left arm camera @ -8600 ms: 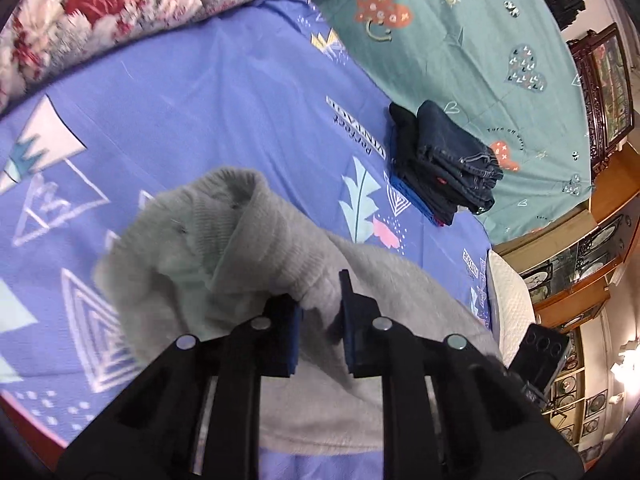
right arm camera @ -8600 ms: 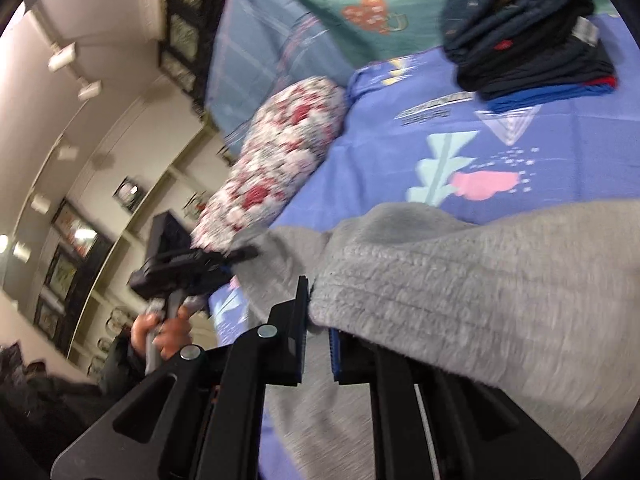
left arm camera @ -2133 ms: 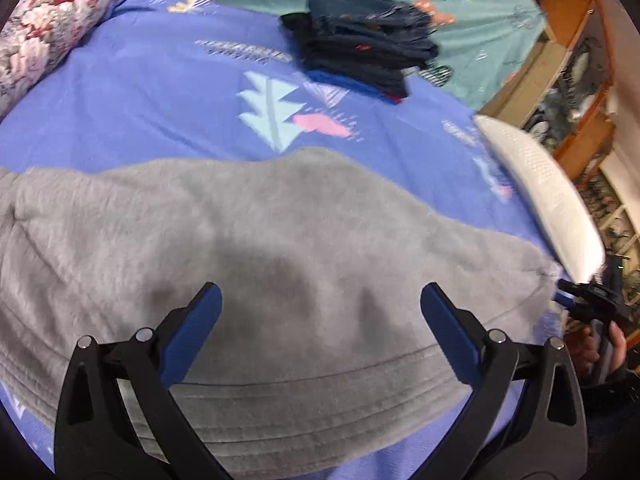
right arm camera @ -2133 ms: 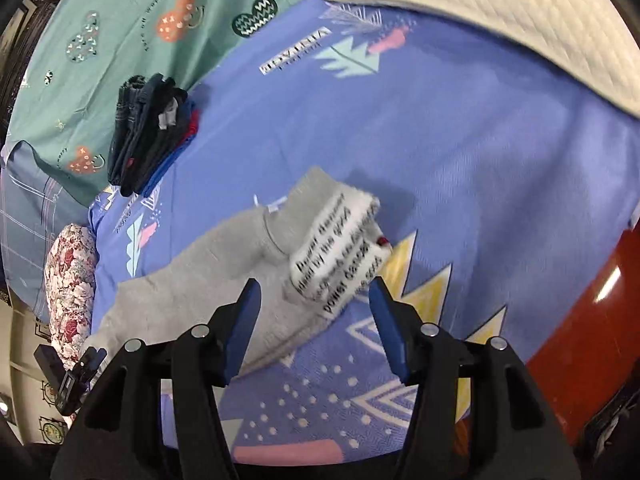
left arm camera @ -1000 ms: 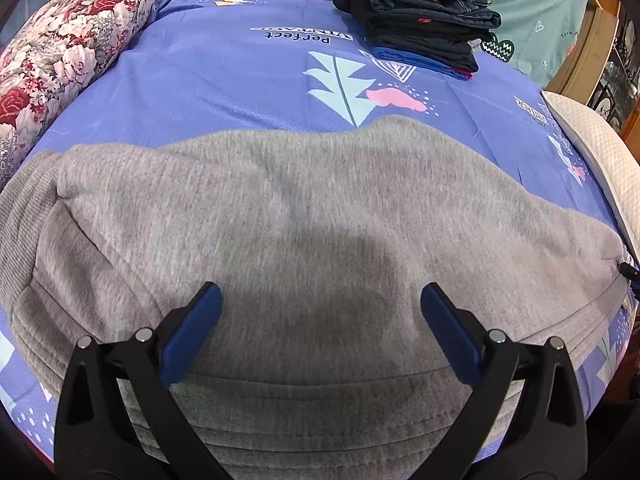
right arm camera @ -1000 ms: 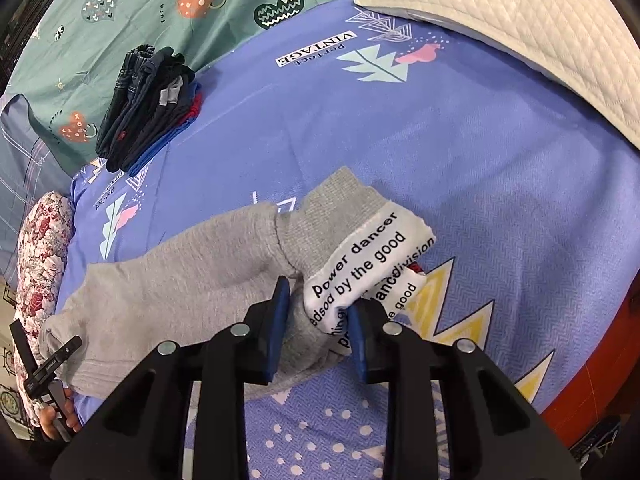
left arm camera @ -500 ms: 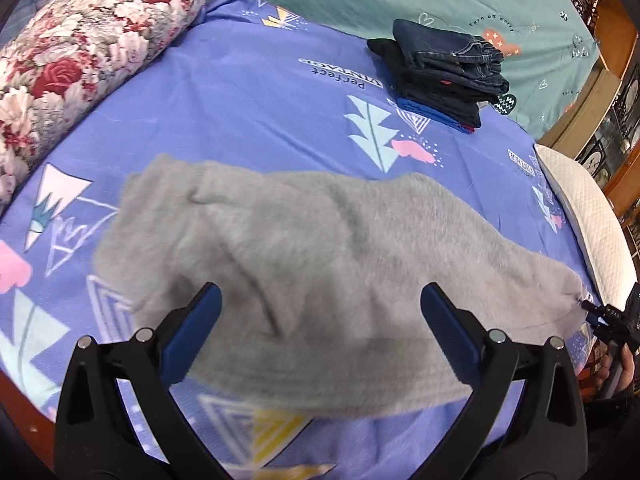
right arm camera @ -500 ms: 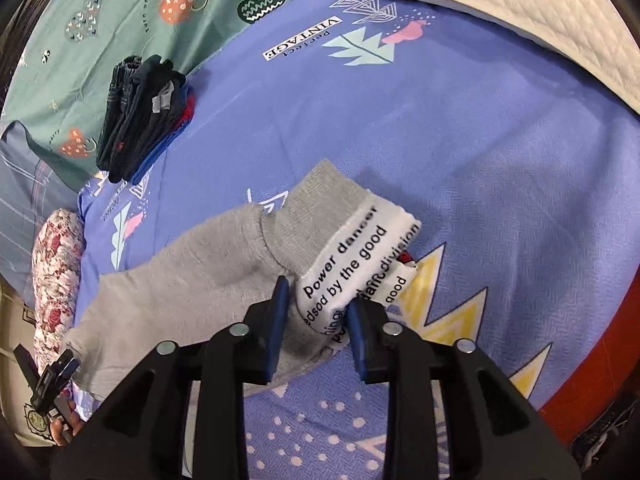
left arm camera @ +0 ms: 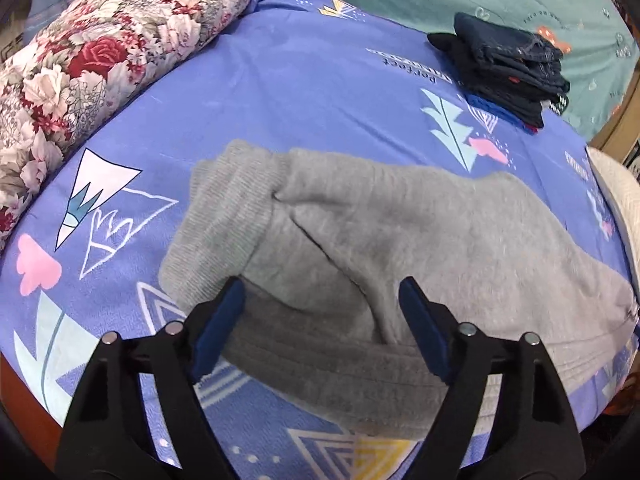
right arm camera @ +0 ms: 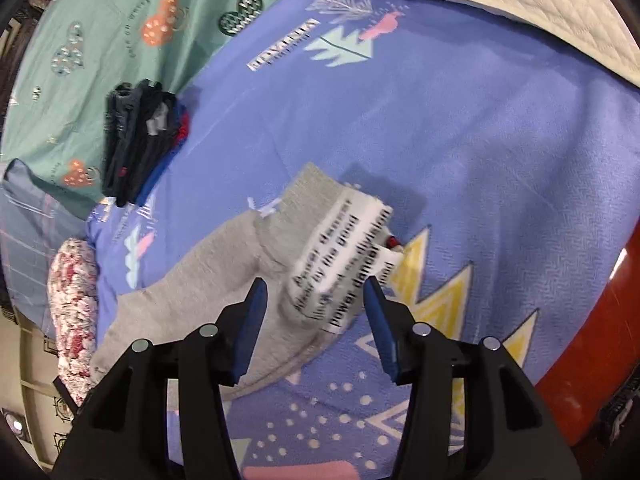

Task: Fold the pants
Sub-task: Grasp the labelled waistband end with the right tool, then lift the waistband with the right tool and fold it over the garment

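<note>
The grey sweatpants (left arm camera: 400, 240) lie stretched across the blue printed bedsheet (left arm camera: 300, 80), near the bed's front edge, folded lengthwise by the look of it. Their ribbed ends (left arm camera: 224, 220) sit at one end, under the left gripper (left arm camera: 320, 332), and the waistband (right arm camera: 340, 256) with its white lettered tape sits at the other, under the right gripper (right arm camera: 316, 316).

The left gripper's fingers stand wide apart above the cloth beside the ribbed ends, and have just been closing a little; fabric lies between them but the pads do not press on it. The right gripper's fingers have just been opening and now straddle the waistband without pinching it.

My guess is that one fold is laid flat and the next grasp is being set up. The next move would call for both grippers to pinch through all layers at their ends, so one end can be carried over to the other without the layers sliding.

The waistband tape is blurred; "power dancer" and "by the good" seem legible. The sheet carries the printed word "Perfect" (left arm camera: 404, 66), seen upside down.

A stack of folded dark jeans (left arm camera: 508, 64) rests well apart toward the head of the bed, a floral bolster (left arm camera: 100, 60) lies along one side and a white quilted pillow (right arm camera: 500, 4) at the other.
</note>
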